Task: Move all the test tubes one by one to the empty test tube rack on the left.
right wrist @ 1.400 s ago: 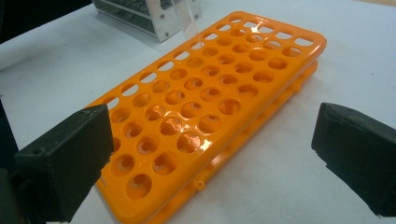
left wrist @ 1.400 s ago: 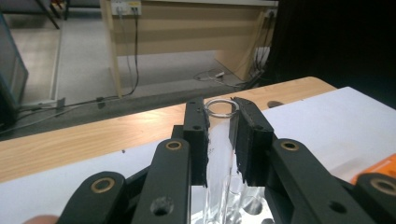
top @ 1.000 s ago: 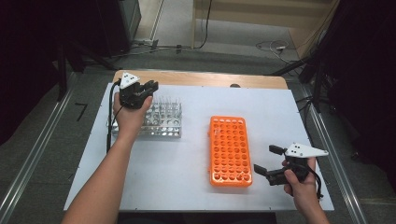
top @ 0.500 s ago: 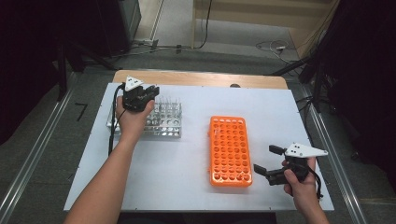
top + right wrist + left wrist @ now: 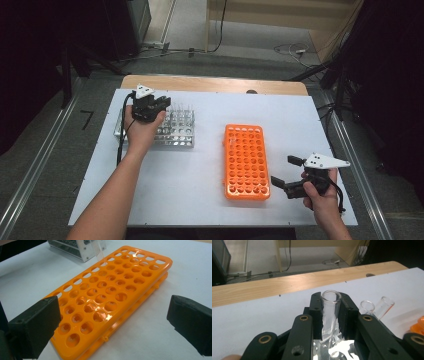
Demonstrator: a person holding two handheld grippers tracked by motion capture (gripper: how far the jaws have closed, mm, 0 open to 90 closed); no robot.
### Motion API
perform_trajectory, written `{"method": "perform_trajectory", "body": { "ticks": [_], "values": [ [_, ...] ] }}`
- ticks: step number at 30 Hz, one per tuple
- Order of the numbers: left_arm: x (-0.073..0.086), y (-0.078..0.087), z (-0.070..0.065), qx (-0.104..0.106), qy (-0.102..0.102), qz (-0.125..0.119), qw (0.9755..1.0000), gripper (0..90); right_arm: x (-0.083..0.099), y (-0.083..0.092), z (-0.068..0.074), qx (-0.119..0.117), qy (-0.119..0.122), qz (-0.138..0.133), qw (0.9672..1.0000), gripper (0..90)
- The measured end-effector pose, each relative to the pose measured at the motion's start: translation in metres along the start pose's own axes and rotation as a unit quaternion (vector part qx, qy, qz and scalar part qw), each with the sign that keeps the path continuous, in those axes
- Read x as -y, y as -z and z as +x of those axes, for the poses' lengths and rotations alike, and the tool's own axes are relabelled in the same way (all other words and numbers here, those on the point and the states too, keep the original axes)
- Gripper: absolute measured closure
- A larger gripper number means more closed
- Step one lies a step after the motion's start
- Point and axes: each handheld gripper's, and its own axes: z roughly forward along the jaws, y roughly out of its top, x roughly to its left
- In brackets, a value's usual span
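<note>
**First tube gripped, orange rack still empty**

Your left gripper (image 5: pixel 159 104) has its jaws closed tight on a glass test tube (image 5: pixel 331 312), pads pressing both its sides just below the rim. The tube sits over the metal rack (image 5: pixel 172 131) at about ten o'clock on the table (image 5: pixel 200 170), its foot still among the rack's holes. Your right gripper (image 5: pixel 286 172) waits at four o'clock, jaws spread wide on nothing, just beside the orange rack (image 5: pixel 245 161). Every orange hole you can see is unfilled; other tubes (image 5: pixel 375 307) remain in the metal rack, so nearly all the transfer looks ahead of you
</note>
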Motion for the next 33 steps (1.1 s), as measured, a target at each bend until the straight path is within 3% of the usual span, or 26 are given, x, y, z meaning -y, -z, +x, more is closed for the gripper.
{"method": "perform_trajectory", "body": {
  "ticks": [3,4,6,9,12,13,16,18,19,23,24,26,28,33],
  "values": [
    [0.0,-0.001,-0.003,-0.007,-0.014,0.013,0.9998,75.3,0.0,0.0,0.0,-0.001,0.001,-0.001,1.0,0.0],
    [0.002,-0.004,-0.005,-0.009,-0.024,0.029,0.9992,75.3,0.0,0.0,0.0,-0.001,0.002,-0.001,1.0,0.0],
    [0.002,-0.004,-0.005,-0.008,-0.025,0.032,0.9992,75.0,0.0,0.0,0.0,-0.001,0.002,-0.001,1.0,0.0],
    [0.002,-0.004,-0.002,-0.015,-0.002,0.038,0.9992,68.9,0.0,-0.001,0.0,-0.002,0.002,0.001,1.0,0.0],
    [0.002,-0.003,-0.001,-0.016,0.001,0.041,0.9991,65.8,0.0,-0.001,0.0,-0.001,0.002,0.002,1.0,0.0],
    [0.001,-0.001,-0.002,-0.025,-0.003,0.036,0.999,61.4,0.0,-0.001,0.0,-0.001,0.002,0.001,1.0,0.0],
    [0.0,0.002,-0.002,-0.02,0.0,0.026,0.9995,46.2,0.0,-0.001,0.001,-0.001,0.003,-0.001,1.0,0.0],
    [-0.001,0.007,-0.003,-0.002,0.002,0.015,0.9999,41.1,-0.001,0.0,0.002,-0.002,0.005,-0.006,1.0,0.0],
    [-0.001,0.012,-0.005,0.017,0.004,0.007,0.9998,39.4,-0.002,0.0,0.002,-0.003,0.004,-0.007,1.0,0.0],
    [-0.001,0.02,-0.007,0.034,0.004,-0.003,0.9994,24.4,-0.003,-0.002,0.005,-0.006,0.009,-0.006,0.9999,0.0],
    [0.0,0.025,-0.009,0.053,0.007,-0.009,0.9985,21.4,-0.005,-0.003,0.006,-0.01,0.009,-0.007,0.9999,0.0],
    [0.001,0.027,-0.01,0.057,0.005,-0.009,0.9983,15.5,-0.006,-0.004,0.007,-0.012,0.008,-0.007,0.9999,0.0],
    [0.004,0.035,-0.012,0.076,0.007,-0.013,0.997,11.8,-0.009,-0.006,0.009,-0.017,0.009,-0.009,0.9998,0.0],
    [0.009,0.047,-0.016,0.09,0.004,-0.02,0.9957,3.9,-0.016,-0.008,0.011,-0.019,0.012,-0.011,0.9997,0.0]
  ]
}}
